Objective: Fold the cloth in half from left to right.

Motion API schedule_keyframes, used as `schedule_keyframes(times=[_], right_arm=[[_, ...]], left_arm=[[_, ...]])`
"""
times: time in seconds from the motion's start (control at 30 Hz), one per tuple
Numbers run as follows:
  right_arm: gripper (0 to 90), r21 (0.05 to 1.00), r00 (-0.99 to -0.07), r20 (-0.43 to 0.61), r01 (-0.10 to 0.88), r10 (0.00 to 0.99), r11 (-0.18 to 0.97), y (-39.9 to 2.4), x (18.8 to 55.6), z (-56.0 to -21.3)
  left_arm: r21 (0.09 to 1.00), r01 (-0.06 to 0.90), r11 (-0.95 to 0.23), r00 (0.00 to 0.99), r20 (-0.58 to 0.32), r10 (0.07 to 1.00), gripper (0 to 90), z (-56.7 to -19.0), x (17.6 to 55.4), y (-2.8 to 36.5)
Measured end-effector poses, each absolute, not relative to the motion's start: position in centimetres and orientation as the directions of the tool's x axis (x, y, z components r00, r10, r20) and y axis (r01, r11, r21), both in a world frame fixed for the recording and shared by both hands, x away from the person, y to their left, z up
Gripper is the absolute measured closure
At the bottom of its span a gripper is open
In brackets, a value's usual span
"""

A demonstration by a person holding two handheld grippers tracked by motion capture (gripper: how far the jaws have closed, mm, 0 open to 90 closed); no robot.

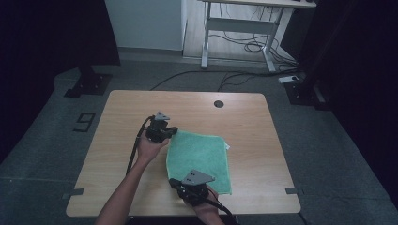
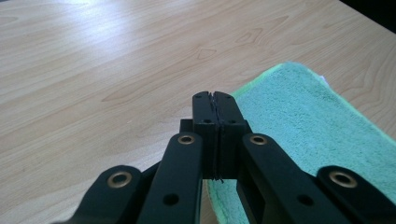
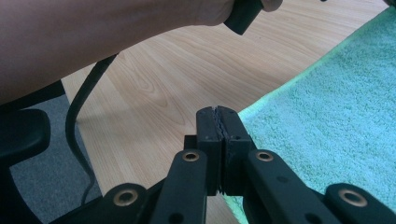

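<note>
Your right hand is cut off by the bottom edge of the high view, and the right gripper covers the near left corner of the green towel, so you cannot tell there whether cloth sits between its jaws. In the right gripper view the jaws are pressed flat together with nothing seen between them, their tips at the towel's edge; your left forearm crosses the top of that view and hides the table behind it.

The left gripper is closed too: in the left gripper view its pads meet with no cloth visible between them, just beside the towel's far left corner. The lower part of the towel there is hidden behind the jaws.

The towel lies flat on the wooden table, right of centre and toward your side. It looks folded, roughly square, its slightly longer axis running from you toward the far edge, a small white tag at its far right corner.
</note>
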State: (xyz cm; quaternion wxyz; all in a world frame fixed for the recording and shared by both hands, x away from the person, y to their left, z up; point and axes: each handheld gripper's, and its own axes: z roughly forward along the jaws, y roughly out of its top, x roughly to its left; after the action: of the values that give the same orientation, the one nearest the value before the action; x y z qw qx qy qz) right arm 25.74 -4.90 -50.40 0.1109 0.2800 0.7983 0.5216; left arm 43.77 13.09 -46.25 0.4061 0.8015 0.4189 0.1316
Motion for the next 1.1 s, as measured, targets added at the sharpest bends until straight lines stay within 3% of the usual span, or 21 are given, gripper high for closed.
schedule_keyframes(times=[0.23, 0.6, 0.8, 1.1], right_arm=[[88.5, 0.908, -0.833, 0.111, 0.307, 0.542, 0.285, -3.6, 25.7, -49.3], [88.5, 0.896, -0.835, 0.117, 0.322, 0.538, 0.305, -3.1, 25.7, -50.1], [88.5, 0.915, -0.841, 0.108, 0.293, 0.530, 0.278, -2.4, 25.9, -48.5], [88.5, 0.904, -0.844, 0.105, 0.302, 0.526, 0.303, -1.8, 25.9, -49.2]], left_arm=[[0.782, 0.544, -0.304, 0.610, -0.121, 0.783, 89.1, -44.4, 43.8, 13.8], [0.768, 0.559, -0.312, 0.609, -0.124, 0.784, 89.1, -45.2, 43.6, 13.8], [0.781, 0.545, -0.307, 0.606, -0.113, 0.787, 89.2, -43.7, 43.6, 14.2], [0.759, 0.574, -0.307, 0.592, -0.126, 0.796, 89.1, -45.2, 43.6, 14.8]])
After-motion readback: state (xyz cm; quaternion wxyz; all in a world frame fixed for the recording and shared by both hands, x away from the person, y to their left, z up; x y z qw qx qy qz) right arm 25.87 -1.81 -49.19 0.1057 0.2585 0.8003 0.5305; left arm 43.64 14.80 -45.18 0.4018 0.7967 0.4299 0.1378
